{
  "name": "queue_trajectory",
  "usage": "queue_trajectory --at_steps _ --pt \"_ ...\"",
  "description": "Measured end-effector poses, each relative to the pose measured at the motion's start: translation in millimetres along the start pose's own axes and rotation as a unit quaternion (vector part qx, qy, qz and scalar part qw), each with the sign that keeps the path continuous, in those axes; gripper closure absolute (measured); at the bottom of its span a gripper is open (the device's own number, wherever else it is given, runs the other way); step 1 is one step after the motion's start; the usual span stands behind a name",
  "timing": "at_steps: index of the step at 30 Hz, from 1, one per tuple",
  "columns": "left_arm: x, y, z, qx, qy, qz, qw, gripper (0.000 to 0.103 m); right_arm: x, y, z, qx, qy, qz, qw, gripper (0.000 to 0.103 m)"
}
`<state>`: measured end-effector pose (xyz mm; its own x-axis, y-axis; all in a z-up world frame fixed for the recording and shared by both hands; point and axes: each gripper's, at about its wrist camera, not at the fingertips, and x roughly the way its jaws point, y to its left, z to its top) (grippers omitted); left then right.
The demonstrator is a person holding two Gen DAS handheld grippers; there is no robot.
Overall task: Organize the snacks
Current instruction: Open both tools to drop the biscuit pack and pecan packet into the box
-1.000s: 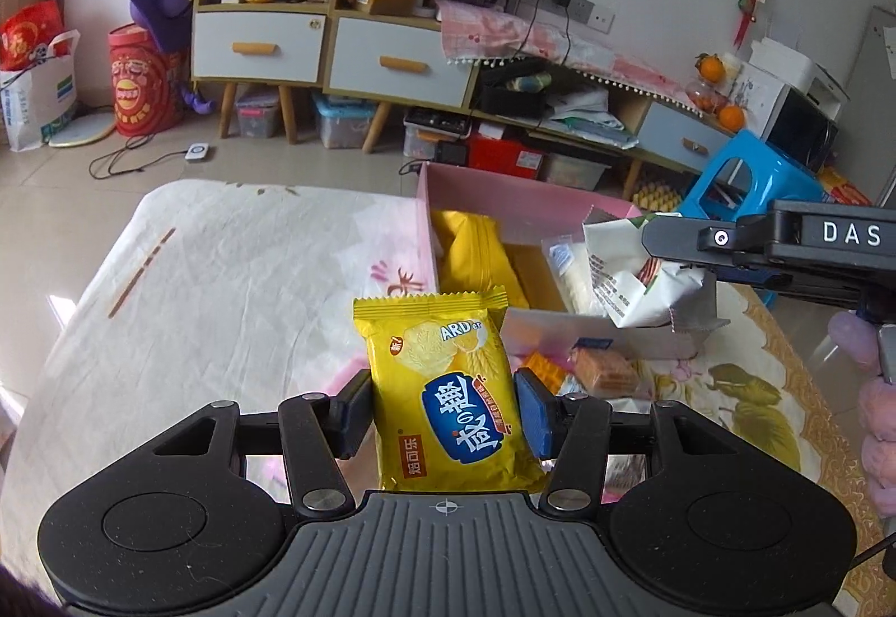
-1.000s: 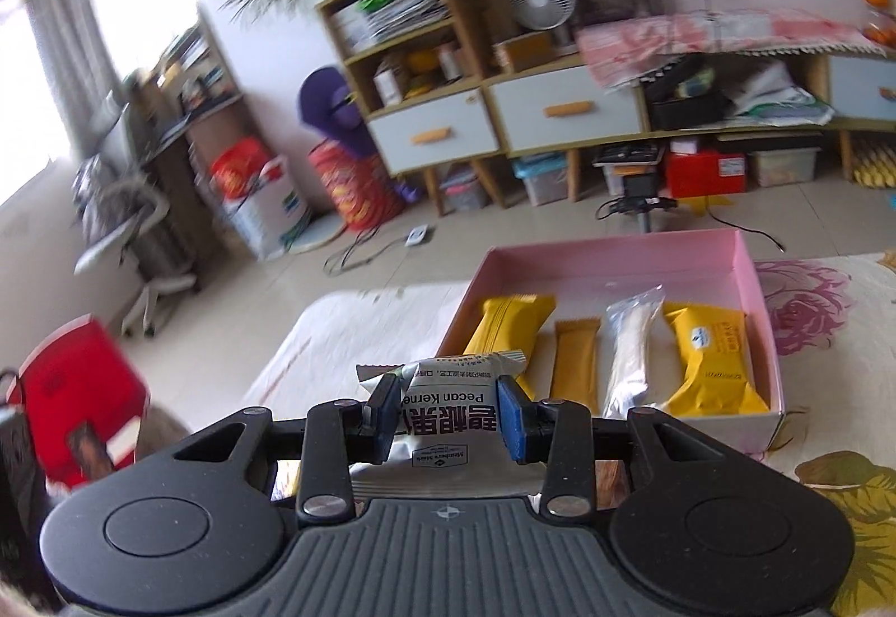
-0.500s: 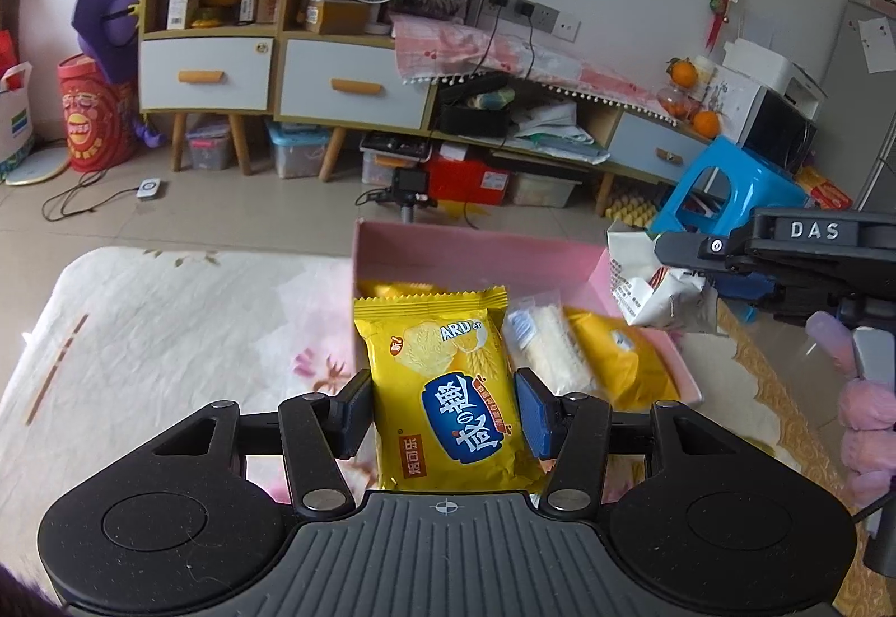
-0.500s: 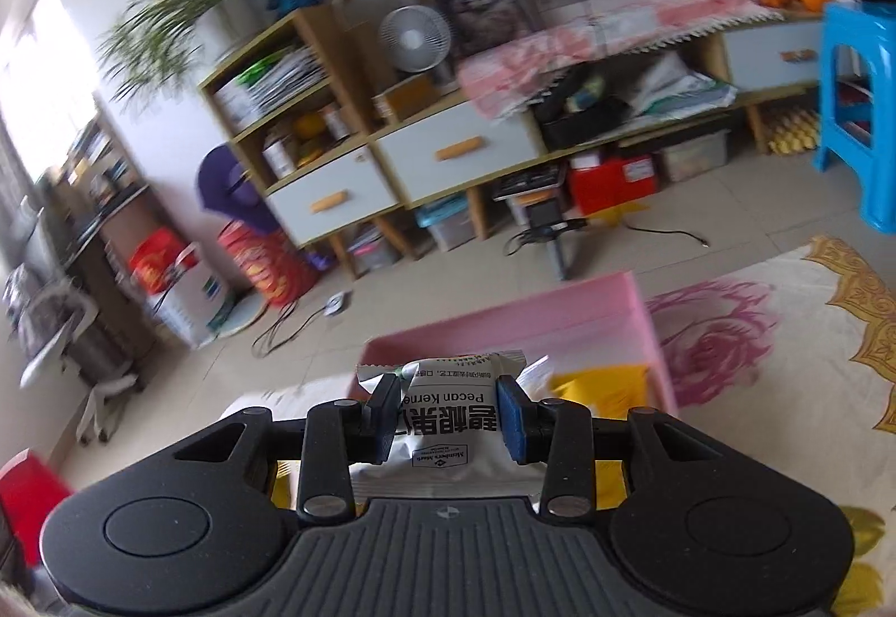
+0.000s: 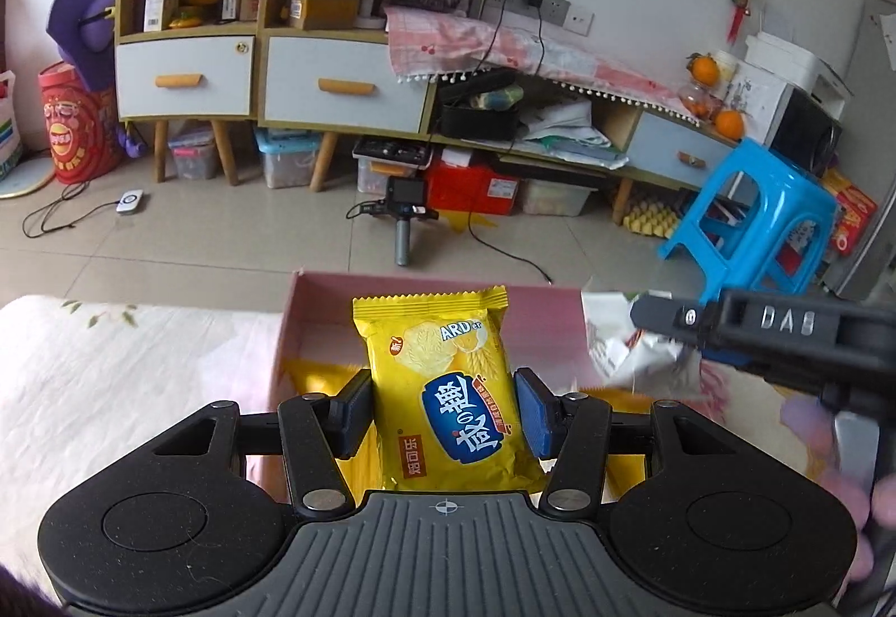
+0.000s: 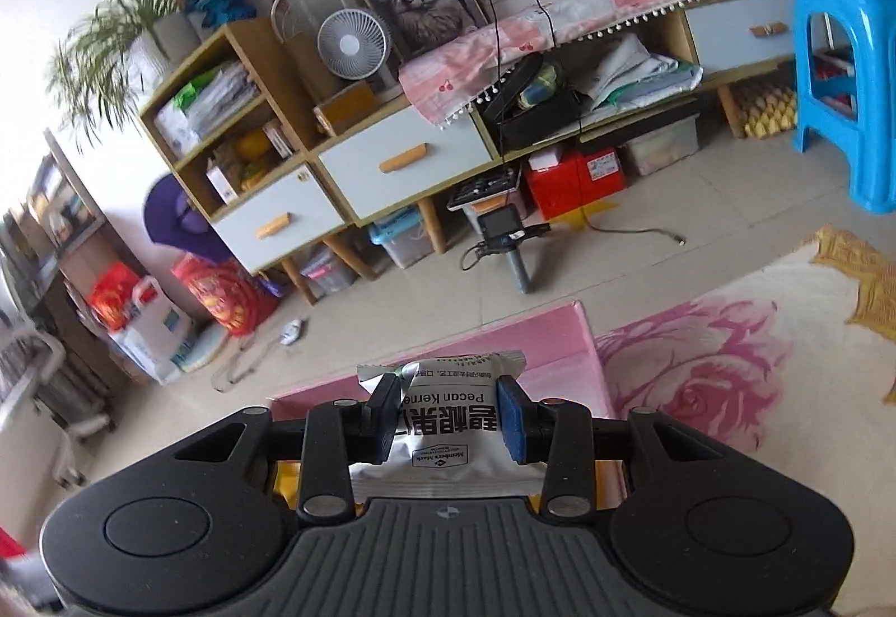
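My left gripper (image 5: 442, 412) is shut on a yellow biscuit packet (image 5: 448, 382) with a blue oval label, held upright over the pink box (image 5: 319, 320). Yellow packets (image 5: 305, 373) lie inside the box beneath it. My right gripper (image 6: 448, 415) is shut on a silver-white pecan kernel packet (image 6: 448, 426), above the same pink box (image 6: 537, 331). In the left wrist view the right gripper (image 5: 633, 337) comes in from the right with that crumpled white packet (image 5: 616, 342) in its jaws, over the box's right end.
The box sits on a floral tablecloth (image 5: 112, 382) with pink roses (image 6: 700, 365). Beyond the table edge is tiled floor with a small camera on a handle (image 5: 403, 214), a blue plastic stool (image 5: 750, 219), and low cabinets (image 5: 336, 85) along the wall.
Both grippers have travelled with their packets and now hang over the pink box. The right gripper has rolled, so the room looks tilted in its view. Both grips are unchanged.
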<state>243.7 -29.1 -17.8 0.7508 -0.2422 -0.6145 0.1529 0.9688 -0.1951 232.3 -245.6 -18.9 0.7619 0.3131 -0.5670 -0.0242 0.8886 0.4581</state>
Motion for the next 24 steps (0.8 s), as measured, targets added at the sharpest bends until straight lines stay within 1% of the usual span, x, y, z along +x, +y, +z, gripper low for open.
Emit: queue_trajectory --at_steps 2,6,10,14,18,19,20,22,24 --pt "7 -3 2 0.007 -0.001 0.005 1.0 0.052 4 -2 2 -0.009 -0.003 -0.009 1.0 0.075" --pt "20 -8 4 0.019 0.004 0.014 0.9997 0.052 10 -8 4 -0.005 -0.002 -0.009 1.0 0.075" --pt "26 -9 3 0.026 0.006 0.018 0.9995 0.052 15 -9 2 -0.006 0.005 -0.012 1.0 0.075" --pt "29 -13 1 0.048 0.008 0.02 0.9986 0.052 16 -12 3 -0.001 0.008 -0.016 1.0 0.074" --pt "29 -16 1 0.068 0.008 0.021 0.9975 0.05 14 -13 4 0.003 0.007 -0.015 1.0 0.069" --pt "28 -17 1 0.07 0.009 0.02 0.9973 0.044 14 -13 4 0.005 0.008 -0.015 1.0 0.065" --pt "27 -17 1 0.071 0.008 0.018 0.9972 0.039 14 -13 5 0.007 0.009 -0.014 1.0 0.063" --pt "24 -17 2 0.072 0.007 0.016 0.9972 0.038 13 -13 5 0.008 0.008 -0.015 1.0 0.056" --pt "21 -16 2 0.068 0.007 0.016 0.9975 0.034 11 -12 5 0.008 0.007 -0.017 1.0 0.052"
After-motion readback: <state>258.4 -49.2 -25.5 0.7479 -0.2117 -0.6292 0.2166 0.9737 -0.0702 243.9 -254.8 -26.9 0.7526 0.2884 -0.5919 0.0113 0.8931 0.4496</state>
